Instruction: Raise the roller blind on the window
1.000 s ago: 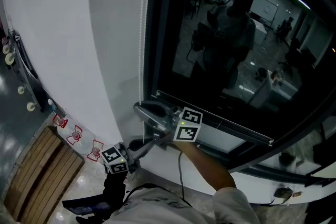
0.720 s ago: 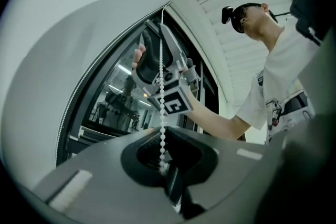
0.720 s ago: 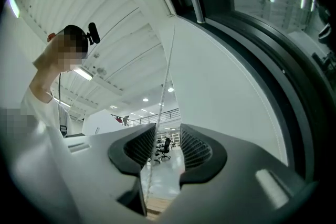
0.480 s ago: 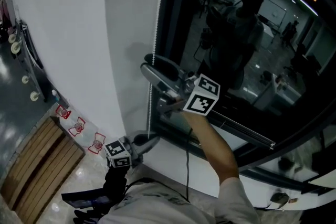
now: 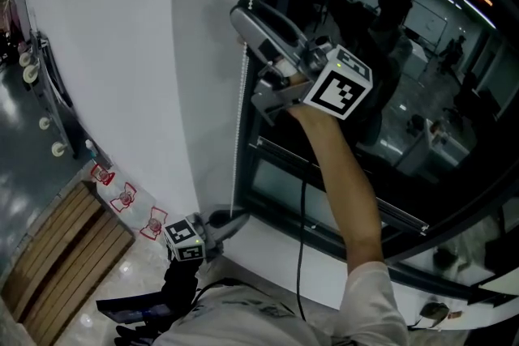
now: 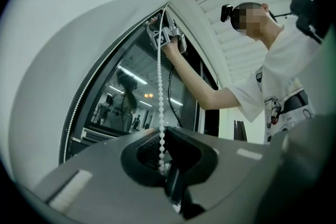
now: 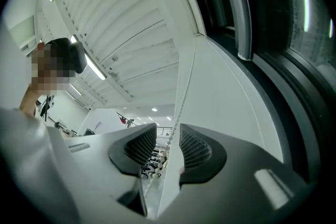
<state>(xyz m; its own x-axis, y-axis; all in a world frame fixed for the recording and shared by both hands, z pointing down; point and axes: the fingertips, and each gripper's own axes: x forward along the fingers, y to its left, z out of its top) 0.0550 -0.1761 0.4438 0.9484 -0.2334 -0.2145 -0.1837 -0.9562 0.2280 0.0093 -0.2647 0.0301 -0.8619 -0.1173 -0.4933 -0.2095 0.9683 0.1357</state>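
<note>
Down at the lower left of the head view, the left gripper [image 5: 229,219] is clenched on the white bead chain [image 5: 240,143], which hangs along the left frame of the dark window [image 5: 454,93]. Near the top centre, the right gripper [image 5: 250,57] has its jaws apart around the same chain, having just been closing a little.

The white bead chain [image 5: 239,142] ran off the head view's top edge, its upper end cut away. In the left gripper view its lower end vanished into the dark hollow between the closed jaws of the left gripper [image 6: 164,159]. A brown slatted wooden panel [image 5: 57,255] was cropped by the lower left corner.
</note>
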